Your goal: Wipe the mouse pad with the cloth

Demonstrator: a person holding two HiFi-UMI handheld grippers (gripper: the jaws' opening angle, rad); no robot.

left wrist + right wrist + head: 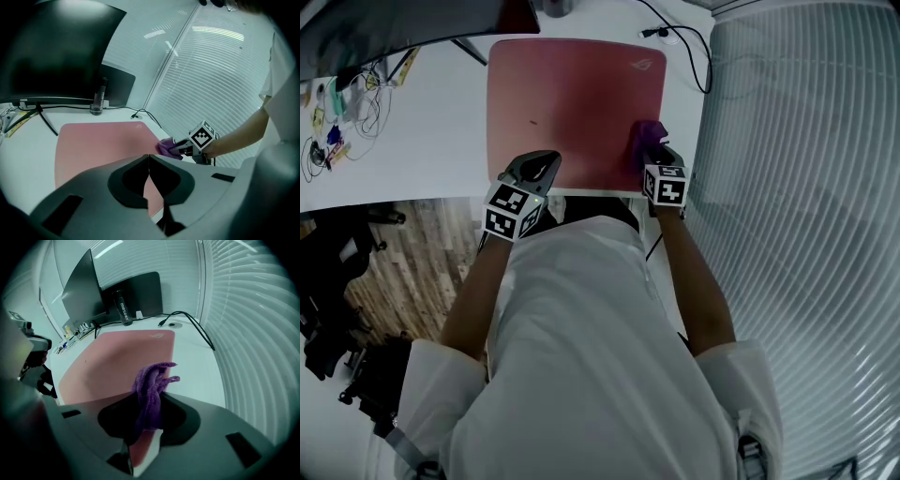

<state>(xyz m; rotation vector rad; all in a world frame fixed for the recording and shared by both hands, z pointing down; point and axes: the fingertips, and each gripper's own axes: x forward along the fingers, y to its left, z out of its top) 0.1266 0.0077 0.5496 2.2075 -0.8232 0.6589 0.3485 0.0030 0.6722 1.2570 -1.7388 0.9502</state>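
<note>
Surface: white desk (431, 141), with window blinds (806, 187) along its right side.
Mouse pad: the pink mouse pad (567, 103) lies flat on the desk, its near edge along the desk's near edge and its far edge close to the monitor (394, 23).
Cloth: the purple cloth (645, 139) is bunched and hangs forward out of the right gripper's jaws. It sits over the pad's right edge, close to the near right corner. Its lower folds appear to meet the pad, though contact is not certain.
Right gripper: the right gripper (649, 155) is clamped on the cloth, as its own view confirms (150, 413). It is positioned at the pad's near right corner.
Left gripper: the left gripper (546, 161) has its jaws pressed together with nothing between them, as its own view confirms (149, 161). It is over the pad's near left part. Whether it touches the pad cannot be told.
Container: one dark bottle (123, 308) stands upright at the desk's far edge, beyond the pad's far edge and beside the monitor foot. Its contents cannot be made out.
Cable: a black cable (689, 42) loops across the desk's far right corner, clear of the pad.
Clutter: small items and wires (337, 112) lie at the desk's left edge, well apart from the pad.
</note>
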